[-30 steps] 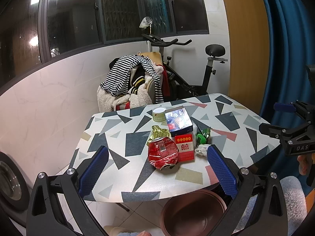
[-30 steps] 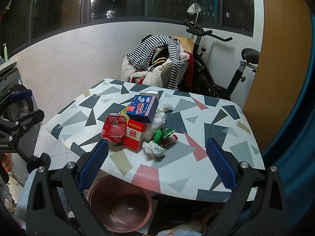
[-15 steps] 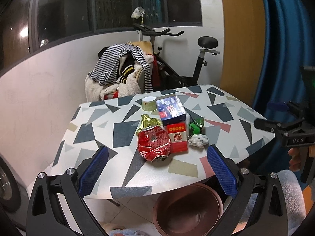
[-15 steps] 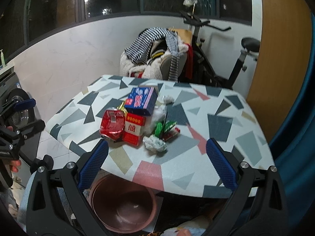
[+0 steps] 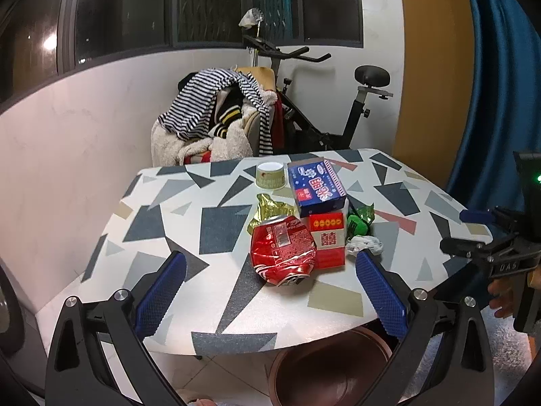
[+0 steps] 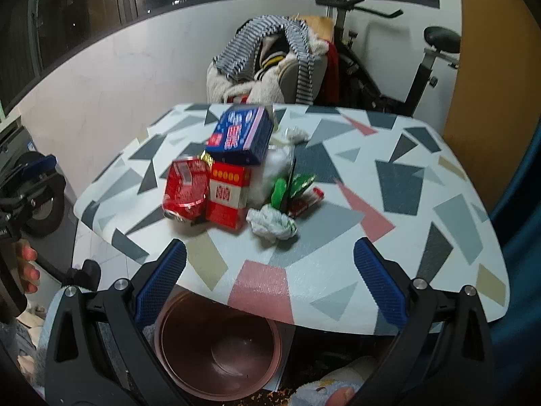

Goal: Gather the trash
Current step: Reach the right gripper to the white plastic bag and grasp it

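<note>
Both grippers (image 5: pixel 270 280) (image 6: pixel 269 277) spread, empty; crushed can (image 5: pixel 283 249) looks light, dented, slippery, so pinch its flattened sides

Trash pile sits dead ahead of both tongs: a crushed red can (image 5: pixel 283 249) on its side, touching a red box (image 5: pixel 328 239), with a blue box (image 5: pixel 317 186) stacked behind. A crumpled white wad (image 6: pixel 271 222) and green wrappers (image 6: pixel 290 187) lie just right of them.
</note>
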The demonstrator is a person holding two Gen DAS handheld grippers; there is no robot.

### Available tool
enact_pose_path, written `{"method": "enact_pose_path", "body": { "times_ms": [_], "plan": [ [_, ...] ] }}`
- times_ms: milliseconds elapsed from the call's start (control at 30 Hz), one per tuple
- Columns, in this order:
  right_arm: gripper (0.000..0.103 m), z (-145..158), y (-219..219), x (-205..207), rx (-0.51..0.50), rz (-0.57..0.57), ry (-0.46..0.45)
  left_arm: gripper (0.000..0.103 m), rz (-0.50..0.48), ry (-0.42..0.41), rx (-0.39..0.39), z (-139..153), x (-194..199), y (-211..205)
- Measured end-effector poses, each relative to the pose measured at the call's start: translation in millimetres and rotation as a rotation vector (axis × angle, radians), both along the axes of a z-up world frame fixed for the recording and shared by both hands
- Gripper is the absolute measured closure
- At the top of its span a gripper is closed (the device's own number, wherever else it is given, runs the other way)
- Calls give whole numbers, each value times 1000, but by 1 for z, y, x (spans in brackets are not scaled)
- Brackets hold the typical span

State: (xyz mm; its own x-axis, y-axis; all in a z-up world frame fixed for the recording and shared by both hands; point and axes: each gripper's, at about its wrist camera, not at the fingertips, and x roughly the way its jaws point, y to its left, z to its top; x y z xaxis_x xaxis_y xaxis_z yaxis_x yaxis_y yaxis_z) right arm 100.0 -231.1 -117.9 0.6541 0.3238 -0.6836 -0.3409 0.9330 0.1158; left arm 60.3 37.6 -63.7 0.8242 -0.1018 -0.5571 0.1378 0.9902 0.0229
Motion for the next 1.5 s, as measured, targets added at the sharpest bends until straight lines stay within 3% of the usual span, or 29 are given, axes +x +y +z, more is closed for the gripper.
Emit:
{"method": "enact_pose_path", "body": {
  "times_ms": [67, 233, 400, 500, 700, 767, 800, 967, 1167, 1500],
  "plan": [
    [5, -8, 3, 5, -5, 9, 22, 5, -27, 33, -31, -7, 8, 2],
    [6, -27, 11, 20, -67, 3, 16, 5, 18, 50, 0, -26, 25, 5],
    [6, -36, 8, 35, -62, -21, 15, 5, 61, 82, -10, -40, 41, 16],
    [6, -46, 12, 49, -40, 0, 60, 5, 83, 89, -31, -48, 47, 24],
    [7, -58, 26, 65, -66, 28, 53, 5, 68, 122, -69, -60, 57, 27],
    [29, -65, 30, 73, -74, 42, 68, 5, 64, 135, -73, -64, 60, 26],
    [33, -70, 32, 78, -75, 46, 81, 6, 62, 141, -75, -66, 62, 26],
    [38, -88, 37, 100, -41, 33, 131, 13, 64, 164, -102, -74, 67, 27],
    [38, -74, 48, 92, -49, 58, 63, 17, 67, 173, -139, -75, 71, 30],
    [37, -103, 53, 118, -36, 39, 176, 21, 41, 177, -128, -75, 74, 18]
  ]
}}
